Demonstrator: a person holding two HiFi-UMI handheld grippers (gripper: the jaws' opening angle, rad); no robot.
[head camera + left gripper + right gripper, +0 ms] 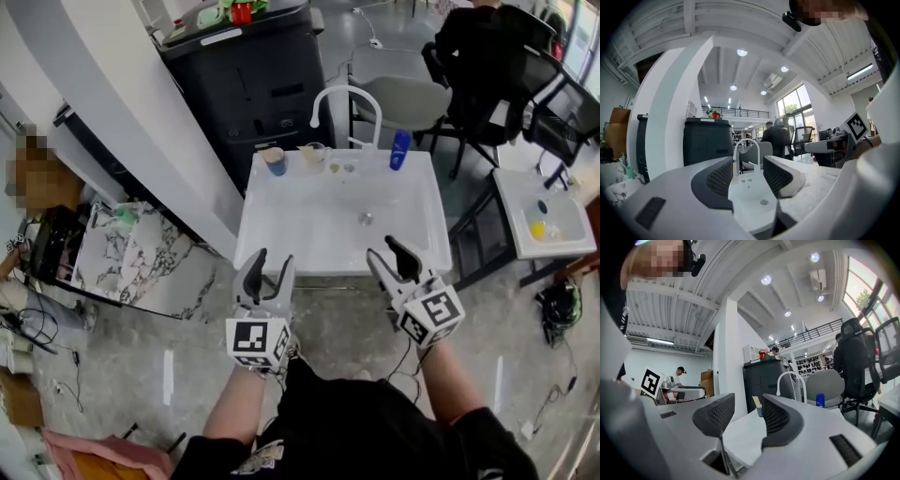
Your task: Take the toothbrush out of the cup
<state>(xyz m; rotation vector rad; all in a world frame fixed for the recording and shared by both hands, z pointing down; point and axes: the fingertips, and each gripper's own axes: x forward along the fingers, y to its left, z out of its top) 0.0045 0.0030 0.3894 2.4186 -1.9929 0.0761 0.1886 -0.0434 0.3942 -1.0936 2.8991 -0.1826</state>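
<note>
Left gripper (270, 265), right gripper (385, 253): 2 units, jaws apart, both empty, at near edge of washbasin (309, 230). Blue cup (274, 161): far-left corner, toothbrush (755, 403) apparently standing roughly upright inside. Left gripper nearer; cup lies straight ahead.

Dark cabinet (248, 80) is standing far left w/ white pillar (122, 94) beside it. Grey glossy floor (337, 328) is reflecting light; ceiling lamps (742, 52) are glowing, windows (794, 105) far right.
</note>
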